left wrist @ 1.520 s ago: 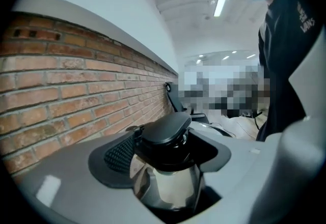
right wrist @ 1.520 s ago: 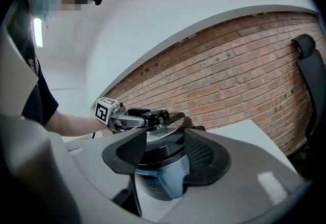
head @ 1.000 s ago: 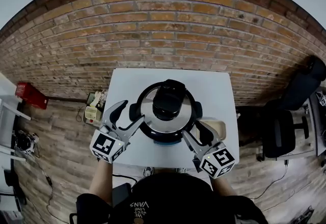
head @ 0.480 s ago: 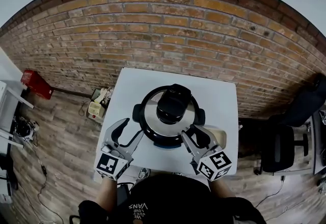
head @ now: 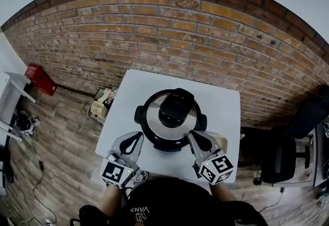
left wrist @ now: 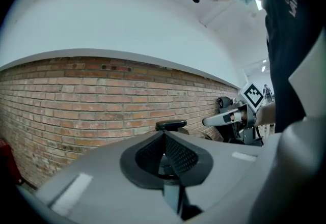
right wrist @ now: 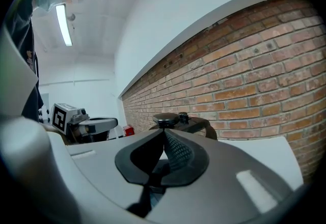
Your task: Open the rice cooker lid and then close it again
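Steel-bright and black, the rice cooker (head: 172,119) is sitting about mid-bench (head: 221,97), with white top showing all round it. The lid (head: 153,117) is lying shut. It is a polished silver disc throwing glare, ringed by a black rim. A big black knob (head: 175,108) is rising from the lid's centre. Black side handles (head: 139,113) are sticking out to the left and right of the body. A small blue patch is showing at the cooker's front edge, too small to make out.

The left gripper (head: 136,136) is hanging close beside the cooker's front left. Its jaws have just been closing and are meeting pad to pad with nothing between them. In the left gripper view the cooker's knob is peeking just above the joined tips.

The right gripper (head: 194,136) is hanging close beside the cooker's front right. Its jaws have likewise just been closing and are pressing together on nothing. Whether either gripper is touching the cooker's rim, I cannot tell.

A brick wall (head: 164,30) is running behind the cooker. A wooden floor (head: 67,132) is spreading to either side. A red box (head: 40,78) is lying well off to the cooker's left, and a dark chair (head: 280,161) is standing well off to its right.
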Motion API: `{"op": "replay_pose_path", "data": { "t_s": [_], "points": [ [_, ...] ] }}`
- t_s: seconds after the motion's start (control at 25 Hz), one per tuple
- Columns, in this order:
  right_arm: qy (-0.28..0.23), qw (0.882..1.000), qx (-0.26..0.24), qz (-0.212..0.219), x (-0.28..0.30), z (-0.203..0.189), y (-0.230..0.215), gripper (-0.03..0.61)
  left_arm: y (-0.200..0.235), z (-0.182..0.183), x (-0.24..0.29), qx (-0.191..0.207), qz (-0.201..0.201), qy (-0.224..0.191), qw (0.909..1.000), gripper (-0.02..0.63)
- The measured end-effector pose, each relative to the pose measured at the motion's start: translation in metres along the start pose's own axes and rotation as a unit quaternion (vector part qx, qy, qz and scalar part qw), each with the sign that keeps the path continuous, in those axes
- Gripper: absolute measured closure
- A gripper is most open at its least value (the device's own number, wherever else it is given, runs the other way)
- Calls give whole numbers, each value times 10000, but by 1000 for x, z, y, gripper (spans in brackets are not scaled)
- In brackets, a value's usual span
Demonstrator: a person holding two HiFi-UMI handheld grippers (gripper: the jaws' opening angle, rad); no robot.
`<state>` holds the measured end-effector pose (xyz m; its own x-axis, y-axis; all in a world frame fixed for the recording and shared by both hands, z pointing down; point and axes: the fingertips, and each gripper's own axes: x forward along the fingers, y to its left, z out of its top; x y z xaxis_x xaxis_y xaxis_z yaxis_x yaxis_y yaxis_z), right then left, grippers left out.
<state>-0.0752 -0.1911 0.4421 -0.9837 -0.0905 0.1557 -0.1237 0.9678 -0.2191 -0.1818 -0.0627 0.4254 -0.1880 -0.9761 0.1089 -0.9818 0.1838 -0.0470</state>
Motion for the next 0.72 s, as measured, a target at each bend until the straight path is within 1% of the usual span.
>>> {"op": "replay_pose_path", "data": {
  "t_s": [0.08, 0.2, 0.36, 0.44, 0.6, 0.72],
  "points": [
    [38, 10000, -15, 41, 0, -2, 1, 572, -3, -1, 0, 4, 35, -15, 10000, 612],
    [127, 9999, -55, 73, 0, -7, 2, 572, -7, -5, 0, -38, 47, 136, 9999, 612],
    [238, 9996, -126, 20, -3, -13, 2, 574, -9, -7, 1, 49, 63, 4, 10000, 612],
    [258, 9996, -144, -9, -6, -13, 1, 574, -12, -6, 1, -12, 24, 96, 9999, 612],
    [253, 9995, -185, -75, -9, -12, -2, 574, -16, -6, 3, 51, -91, 22, 9999, 612],
    [273, 9993, -221, -97, -11, -12, -3, 574, -20, -6, 5, 33, -127, 110, 9999, 612]
  ]
}}
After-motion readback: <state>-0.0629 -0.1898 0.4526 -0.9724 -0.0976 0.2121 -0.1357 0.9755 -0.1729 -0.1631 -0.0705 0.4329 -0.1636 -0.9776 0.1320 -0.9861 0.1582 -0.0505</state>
